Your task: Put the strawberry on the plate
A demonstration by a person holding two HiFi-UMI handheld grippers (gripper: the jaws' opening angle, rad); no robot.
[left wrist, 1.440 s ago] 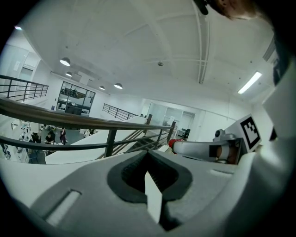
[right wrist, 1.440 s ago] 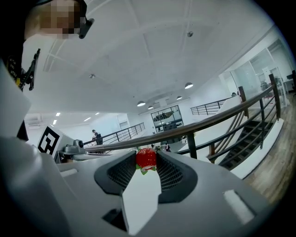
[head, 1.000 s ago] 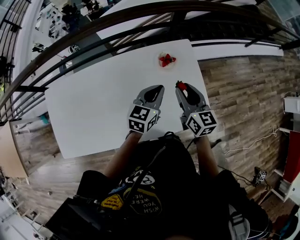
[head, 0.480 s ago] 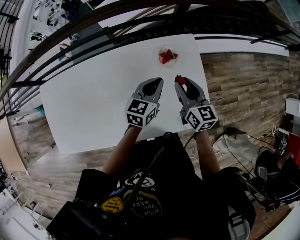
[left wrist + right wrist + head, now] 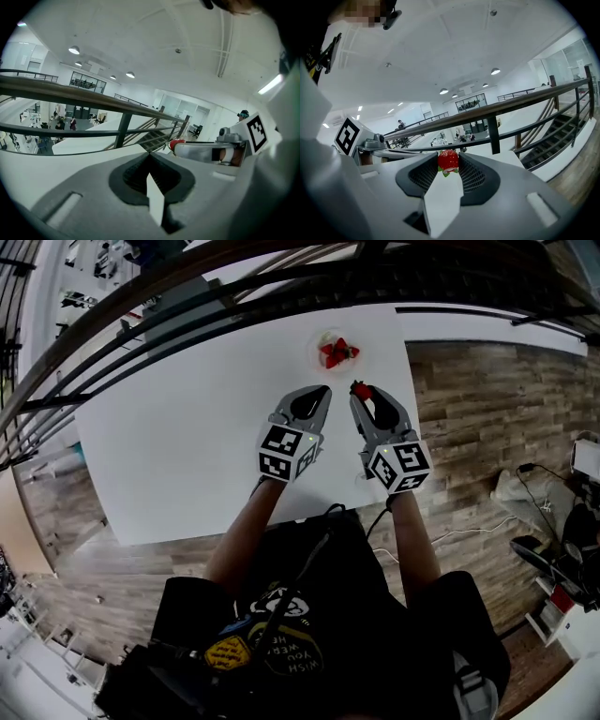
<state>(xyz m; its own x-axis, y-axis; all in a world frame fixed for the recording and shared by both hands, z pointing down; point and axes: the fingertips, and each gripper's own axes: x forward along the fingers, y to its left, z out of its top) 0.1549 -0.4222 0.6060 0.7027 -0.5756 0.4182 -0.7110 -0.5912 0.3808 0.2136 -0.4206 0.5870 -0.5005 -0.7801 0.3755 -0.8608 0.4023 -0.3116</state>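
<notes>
A small pale plate [image 5: 322, 340] sits near the far edge of the white table [image 5: 187, 437], with a red strawberry [image 5: 336, 353] lying on it. My right gripper [image 5: 362, 393] is shut on another strawberry [image 5: 360, 389] at its fingertips, just short of the plate and slightly to its right. The right gripper view shows that red berry [image 5: 448, 160] pinched between the dark pads. My left gripper [image 5: 321, 391] hovers beside it, shut and empty. In the left gripper view its jaws [image 5: 150, 153] meet, and the right gripper's strawberry [image 5: 176, 143] shows beyond them.
A dark metal railing [image 5: 234, 282] runs just beyond the table's far edge. Wooden floor [image 5: 487, 418] lies to the right of the table, with cables and gear at the far right. The person's arms reach over the near table edge [image 5: 216, 521].
Both grippers have edged a little toward the plate, the right one still carrying the strawberry. The head view has shifted slightly.
</notes>
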